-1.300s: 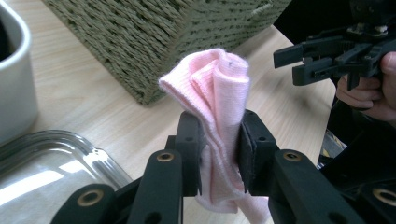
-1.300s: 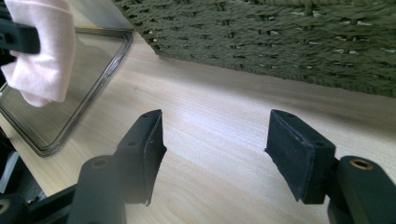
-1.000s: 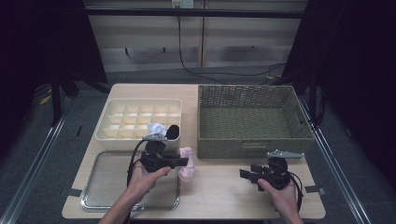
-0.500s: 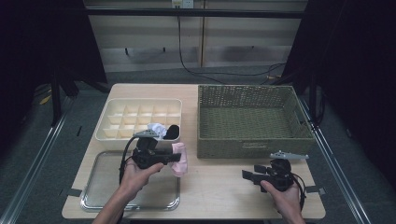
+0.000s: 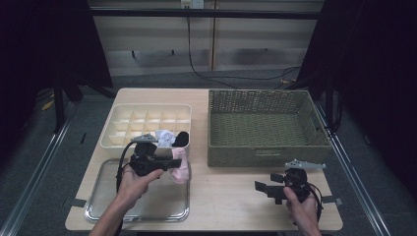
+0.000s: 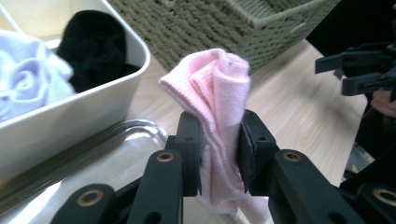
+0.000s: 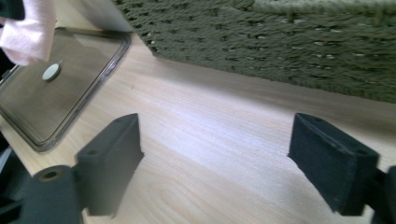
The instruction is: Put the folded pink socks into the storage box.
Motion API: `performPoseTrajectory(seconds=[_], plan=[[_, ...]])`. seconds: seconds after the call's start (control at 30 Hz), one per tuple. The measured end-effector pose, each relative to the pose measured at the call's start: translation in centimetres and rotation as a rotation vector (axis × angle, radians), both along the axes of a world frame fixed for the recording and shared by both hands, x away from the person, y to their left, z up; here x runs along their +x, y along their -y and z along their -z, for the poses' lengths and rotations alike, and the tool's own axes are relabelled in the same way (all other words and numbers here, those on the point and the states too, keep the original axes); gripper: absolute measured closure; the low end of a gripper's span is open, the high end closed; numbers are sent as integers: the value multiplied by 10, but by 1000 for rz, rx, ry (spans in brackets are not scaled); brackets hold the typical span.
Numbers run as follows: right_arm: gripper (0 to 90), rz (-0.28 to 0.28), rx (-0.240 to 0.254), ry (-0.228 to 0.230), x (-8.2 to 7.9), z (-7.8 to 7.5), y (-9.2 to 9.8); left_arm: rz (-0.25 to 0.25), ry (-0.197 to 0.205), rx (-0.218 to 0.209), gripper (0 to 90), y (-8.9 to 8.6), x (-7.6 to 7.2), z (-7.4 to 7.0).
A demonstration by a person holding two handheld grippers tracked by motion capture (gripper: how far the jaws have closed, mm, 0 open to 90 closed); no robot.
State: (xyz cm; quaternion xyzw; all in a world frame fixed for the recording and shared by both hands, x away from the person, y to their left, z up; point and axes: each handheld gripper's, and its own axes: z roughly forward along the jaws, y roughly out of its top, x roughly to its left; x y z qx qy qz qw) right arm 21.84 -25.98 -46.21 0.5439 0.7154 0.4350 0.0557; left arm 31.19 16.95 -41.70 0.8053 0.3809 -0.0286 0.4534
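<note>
The left gripper (image 5: 169, 163) is clamping the rolled pink sock (image 6: 219, 93), now carried leftward over the clear tray's (image 5: 98, 209) far right corner, beside the cream divider box (image 5: 110, 139). The right gripper (image 5: 268, 189), jaws just opening with nothing between them, is hovering near the table's (image 5: 226, 196) front right corner.

High view: fixed above the near edge of the table (image 5: 231, 196), facing forward and down, far enough to take in all four edges. Left gripper view: close, low over the table's near-left part, looking toward the wicker basket (image 6: 233, 28). Right gripper view: close, low over the near-right part, facing the basket (image 7: 289, 42) wall and metal tray (image 7: 51, 107). Both gripper views share the basket's front wall and the tray (image 6: 93, 154).
</note>
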Motion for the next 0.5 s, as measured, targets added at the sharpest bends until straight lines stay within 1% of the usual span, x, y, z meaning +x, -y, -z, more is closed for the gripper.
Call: performPoseTrajectory(seconds=[0.03, 0.1, 0.13, 0.17, 0.2, 0.23, 0.27, 0.3, 0.33, 0.4, 0.47, 0.5], plan=[[172, 1, -1, 0, 0, 0, 0, -6, 5, 2, 725, -3, 1, -2], [171, 7, 1, -5, 0, 0, 0, -25, 8, -20, 725, -11, 3, -6], [174, 15, -3, -20, 0, 0, 1, -31, 15, -10, 725, -14, 4, -8], [176, 16, -12, -24, 0, 1, 1, -47, 18, -13, 725, -17, 5, -10], [175, 15, -20, -27, 0, 1, 1, -47, 17, -12, 724, -21, 6, -11], [168, 14, -21, -28, 0, 2, 1, -61, 16, -18, 725, -25, 8, -13], [158, 13, -27, -28, 1, 2, 2, -60, 20, -9, 725, -27, 8, -13], [160, 18, -33, -30, 0, 1, 1, -70, 21, -14, 725, -30, 9, -14], [160, 22, -47, -26, 0, 0, 1, -72, 19, -16, 725, -33, 11, -15], [159, 19, -57, -16, 0, -1, 2, -96, 20, -15, 725, -39, 13, -18], [159, 10, -60, -15, -2, 0, 3, -111, 20, -22, 725, -46, 16, -20], [159, 9, -60, -14, -3, 2, 3, -119, 23, -17, 725, -49, 17, -21]])
